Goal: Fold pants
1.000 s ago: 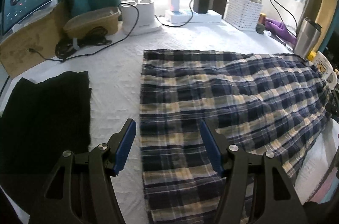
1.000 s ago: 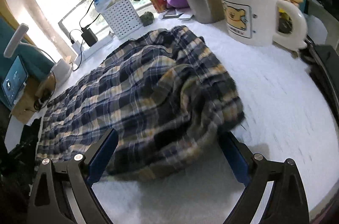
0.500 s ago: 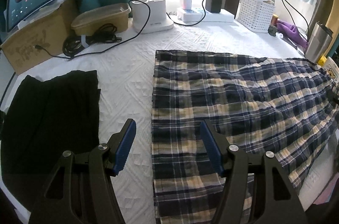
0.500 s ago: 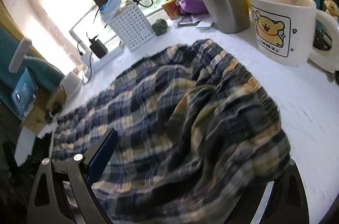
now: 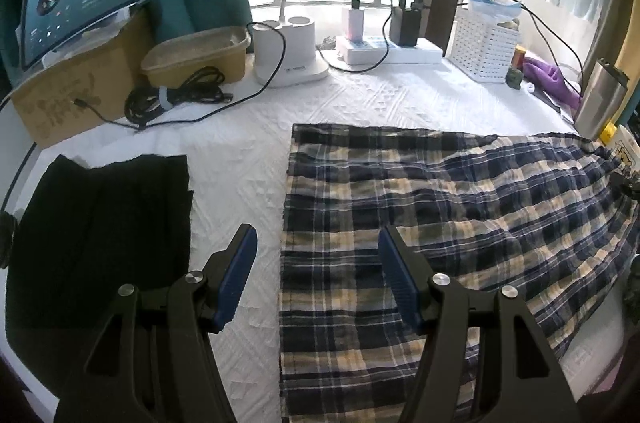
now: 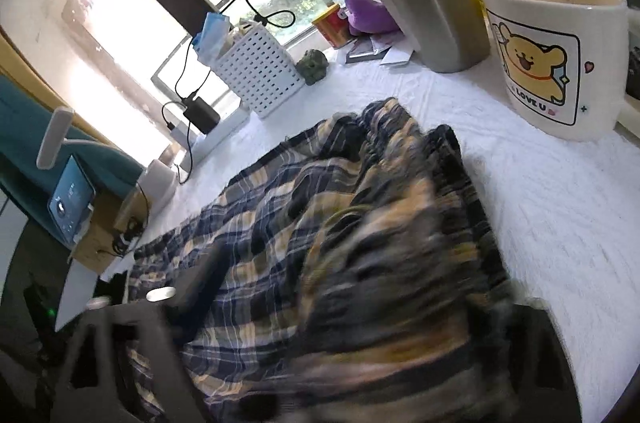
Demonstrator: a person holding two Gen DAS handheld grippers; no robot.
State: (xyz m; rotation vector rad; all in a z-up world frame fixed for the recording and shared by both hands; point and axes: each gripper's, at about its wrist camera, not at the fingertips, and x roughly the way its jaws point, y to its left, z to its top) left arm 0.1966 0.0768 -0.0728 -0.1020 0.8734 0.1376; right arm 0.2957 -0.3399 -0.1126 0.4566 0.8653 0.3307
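Closing around the bunched plaid pants [image 6: 360, 243], right tongs [image 6: 352, 323] narrow; left tongs [image 5: 318, 279] hover apart.

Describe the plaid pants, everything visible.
The plaid pants are thin woven fabric in navy, white and tan checks, spread lengthwise on the white textured cover. The hem end lies flat with a straight edge, under the open left tool. The gathered waistband end is bunched and raised, blurred, between the closing jaws of the right tool. It lies apart from the black garment.
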